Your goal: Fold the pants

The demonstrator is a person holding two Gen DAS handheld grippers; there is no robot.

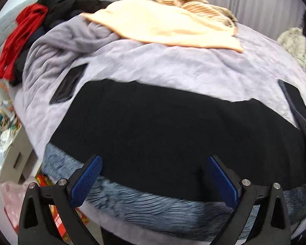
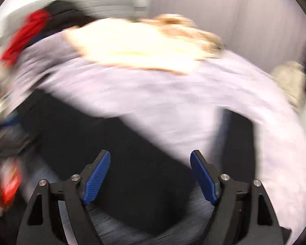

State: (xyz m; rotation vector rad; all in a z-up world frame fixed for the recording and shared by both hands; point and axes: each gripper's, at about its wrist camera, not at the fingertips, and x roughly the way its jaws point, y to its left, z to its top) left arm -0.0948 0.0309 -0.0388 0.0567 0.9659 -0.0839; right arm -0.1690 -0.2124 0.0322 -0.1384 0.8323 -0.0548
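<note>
Black pants (image 1: 163,130) lie spread flat across the near part of a bed with a lavender blanket (image 1: 153,65). My left gripper (image 1: 155,159) is open and empty, its blue pads just above the near edge of the pants. In the blurred right wrist view the pants (image 2: 116,153) show as a dark band running toward the lower middle. My right gripper (image 2: 150,155) is open and empty over their near end. A second dark strip (image 2: 240,138) lies at the right; I cannot tell if it belongs to the pants.
A peach cloth (image 1: 163,26) and a tan striped garment (image 1: 202,6) lie at the far side of the bed. Red and black clothes (image 1: 30,32) are piled at the far left. A grey furry throw (image 1: 153,204) hangs over the near edge. A cluttered white cabinet (image 1: 6,134) stands at the left.
</note>
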